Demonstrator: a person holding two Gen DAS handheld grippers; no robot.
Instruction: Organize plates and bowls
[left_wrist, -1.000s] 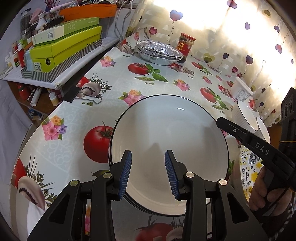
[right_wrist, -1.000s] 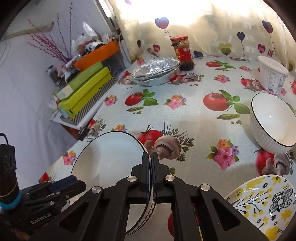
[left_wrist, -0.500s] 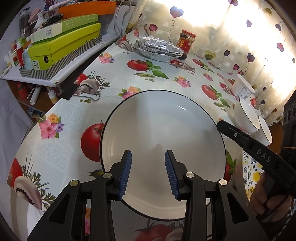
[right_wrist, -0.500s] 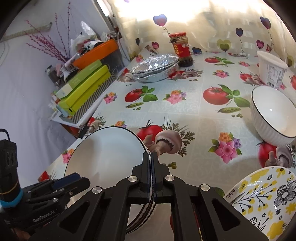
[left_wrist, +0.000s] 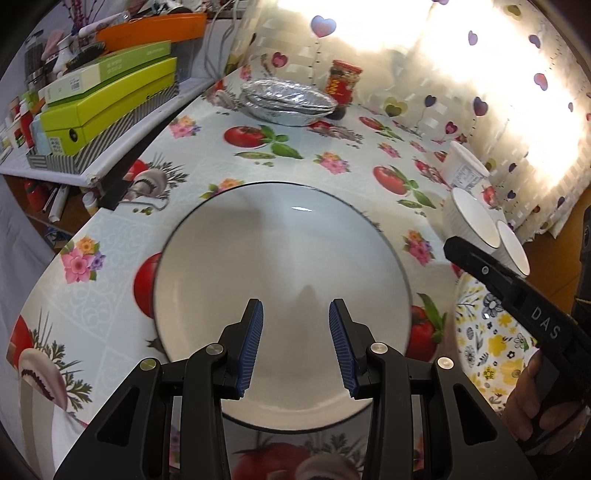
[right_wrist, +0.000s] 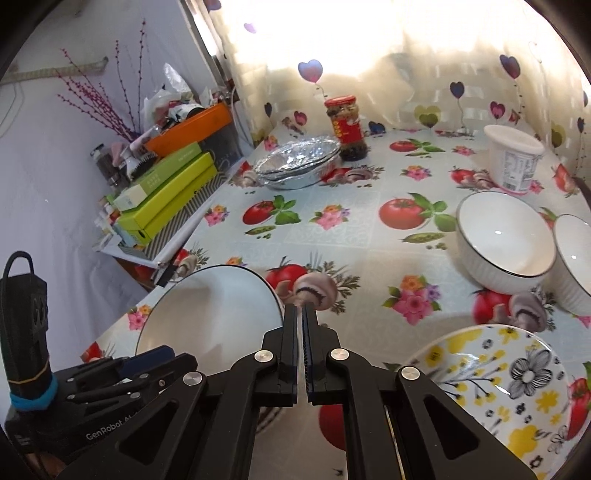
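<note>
A white plate with a thin black rim (left_wrist: 280, 266) lies under my left gripper (left_wrist: 295, 343), which is open and empty just above its near part. My right gripper (right_wrist: 299, 325) is shut on that plate's right rim (right_wrist: 210, 310); it also shows at the right in the left wrist view (left_wrist: 465, 254). A yellow floral plate (right_wrist: 495, 380) lies at the front right. Two white ribbed bowls (right_wrist: 502, 240) (right_wrist: 576, 258) stand side by side on the right.
The table (right_wrist: 332, 236) has a tomato-print cloth. Foil trays (right_wrist: 299, 162), a red-lidded jar (right_wrist: 345, 125) and a white tub (right_wrist: 513, 158) stand at the back. A shelf with green boxes (right_wrist: 170, 195) borders the left edge.
The white plate has tilted and shifted left and forward in my right gripper's hold. Both wrist views have shifted a little; the left gripper stays open over the plate.
</note>
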